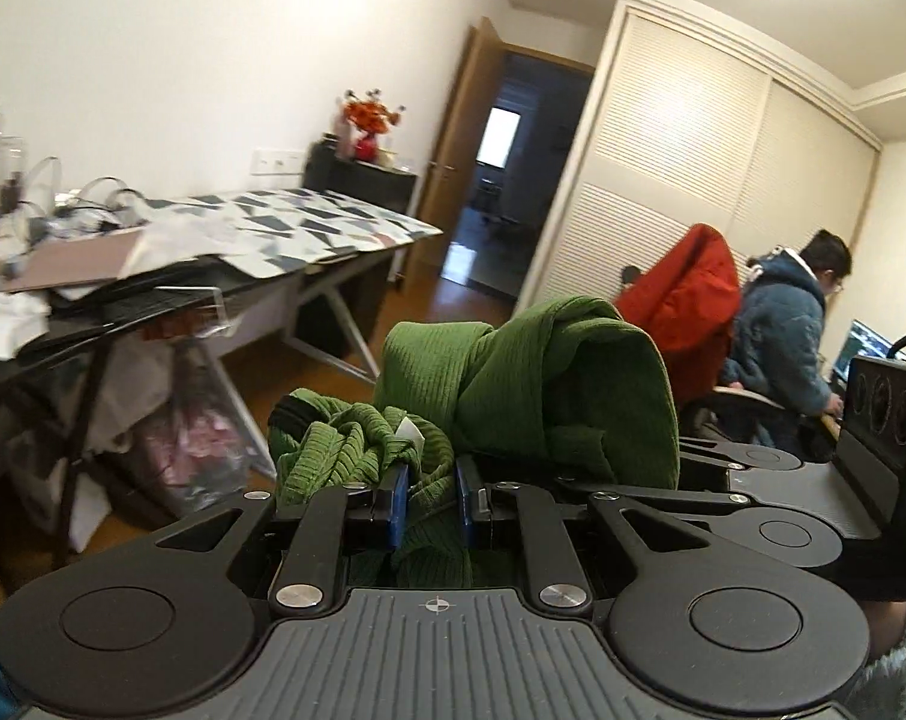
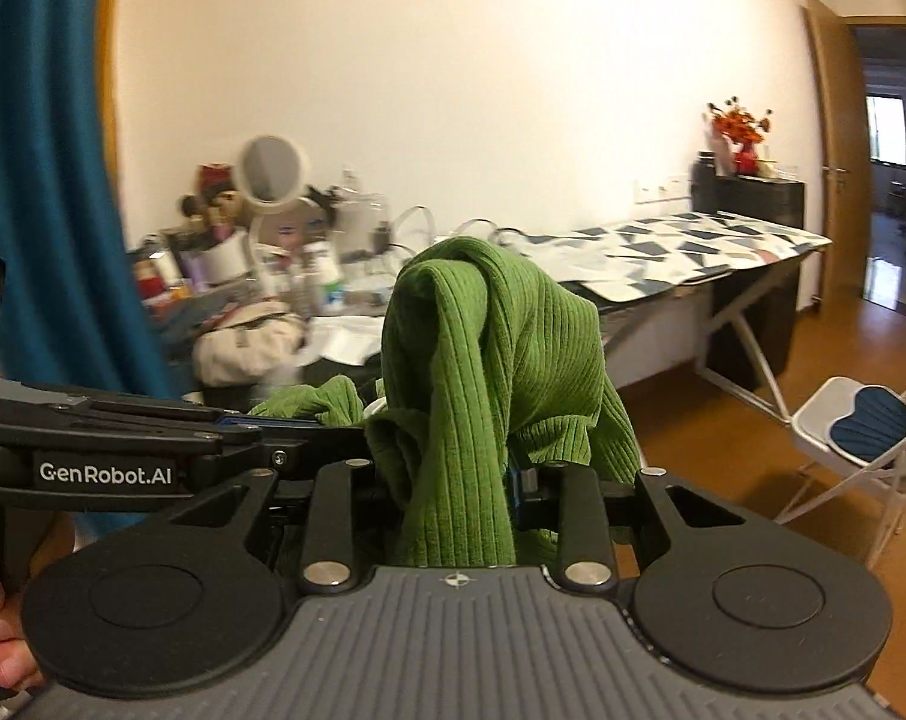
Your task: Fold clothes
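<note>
- The left gripper pinches the bunched green ribbed knit garment.
- The right gripper pinches the same garment, held in the air, not on the patterned table.
- No fold shows yet; spreading and folding seem left.
- No container is clearly readable.

Open wooden floor lies right of the cluttered desk. A white folding chair stands near right; farther off, a seated person and red-draped chair block the wardrobe side.
</note>
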